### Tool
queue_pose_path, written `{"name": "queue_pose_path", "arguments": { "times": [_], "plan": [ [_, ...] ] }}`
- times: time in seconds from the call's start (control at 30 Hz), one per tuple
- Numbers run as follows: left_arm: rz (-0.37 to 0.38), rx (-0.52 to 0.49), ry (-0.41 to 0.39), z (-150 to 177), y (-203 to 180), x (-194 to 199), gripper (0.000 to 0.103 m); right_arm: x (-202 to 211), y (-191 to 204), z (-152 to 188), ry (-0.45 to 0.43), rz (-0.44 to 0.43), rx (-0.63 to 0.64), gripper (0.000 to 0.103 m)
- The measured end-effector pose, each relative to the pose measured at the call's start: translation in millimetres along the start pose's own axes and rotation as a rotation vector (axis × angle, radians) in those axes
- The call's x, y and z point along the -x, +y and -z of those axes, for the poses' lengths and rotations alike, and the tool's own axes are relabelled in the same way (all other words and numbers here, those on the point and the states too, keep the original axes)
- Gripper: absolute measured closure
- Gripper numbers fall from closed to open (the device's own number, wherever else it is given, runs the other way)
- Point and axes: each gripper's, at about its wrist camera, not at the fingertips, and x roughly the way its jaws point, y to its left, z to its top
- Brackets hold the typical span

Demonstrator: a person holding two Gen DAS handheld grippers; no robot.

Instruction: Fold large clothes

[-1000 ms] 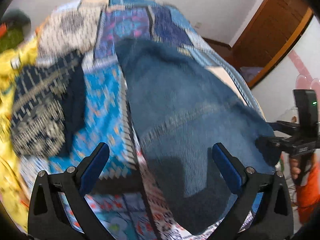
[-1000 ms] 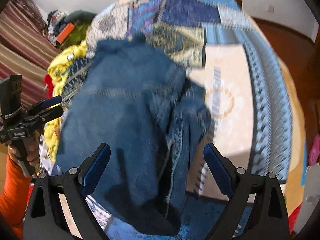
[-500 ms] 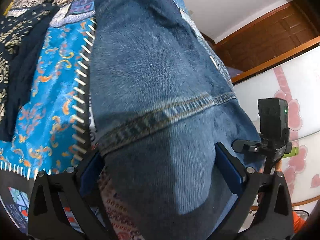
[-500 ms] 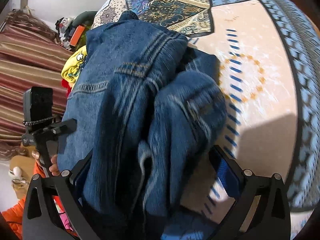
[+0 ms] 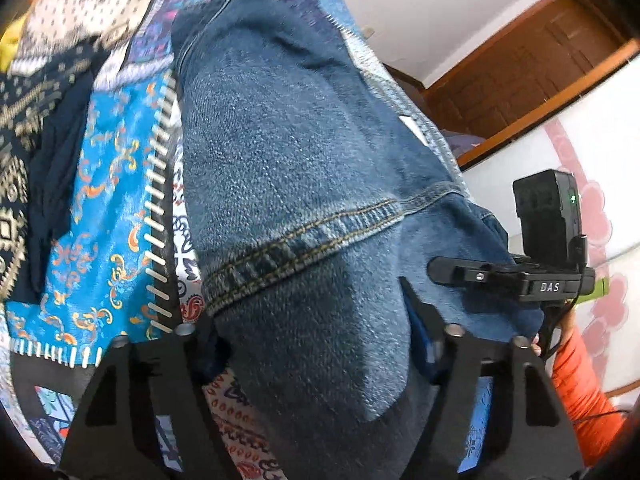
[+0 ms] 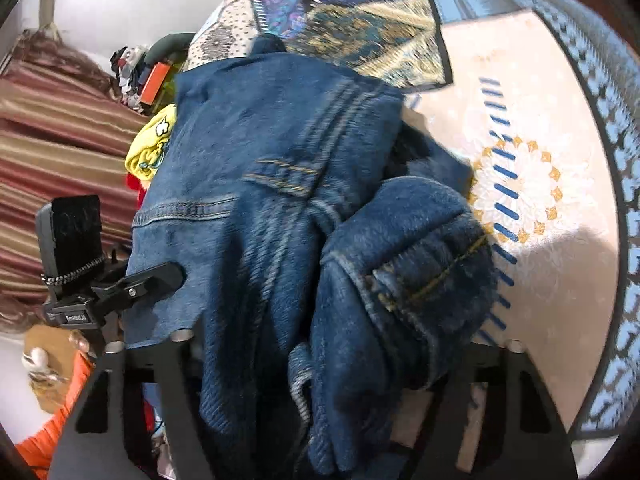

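**Both grippers closing on the denim at the near edge of the bed**

I have the jeans lying on the patchwork bedspread, one leg running away from me up the bed. My left gripper has just been closing – its jaws stand part-way in, and a fold of denim just below the stitched hem band fills the gap between them, the fabric bulging over both fingers. My right gripper has been closing too, with a thick bunched wad of denim, seams and a cuff between its jaws; I cannot see the pads, so I cannot tell how firm that grip is. In the right view the jeans cover the bedspread's left part, beside a yellow garment.
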Motion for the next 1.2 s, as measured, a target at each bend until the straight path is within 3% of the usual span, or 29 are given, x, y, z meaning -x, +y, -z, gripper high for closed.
{"name": "queue_pose_path", "arguments": {
  "times": [0.17,0.53,0.73,0.97,1.2],
  "plan": [
    [0.009,-0.050,-0.050,7.2,-12.2,36.7,0.052,14.5,31.6,4.8,-0.026,0.033,0.030,0.058],
    [-0.007,-0.089,-0.297,-8.2,6.5,185.0,0.054,37.7,140.6,-19.1,-0.162,-0.018,0.165,0.059],
    [-0.045,-0.090,-0.343,-31.1,44.4,244.3,0.054,18.7,207.6,-56.4,-0.199,-0.050,0.253,0.059],
    [-0.095,-0.080,-0.385,-46.2,107.5,264.8,0.054,-31.4,243.0,-90.5,-0.196,-0.081,0.286,0.059],
    [-0.107,0.024,-0.326,-54.4,206.8,235.0,0.054,-119.0,248.1,-114.6,-0.121,-0.073,0.255,0.059]
  ]
}}
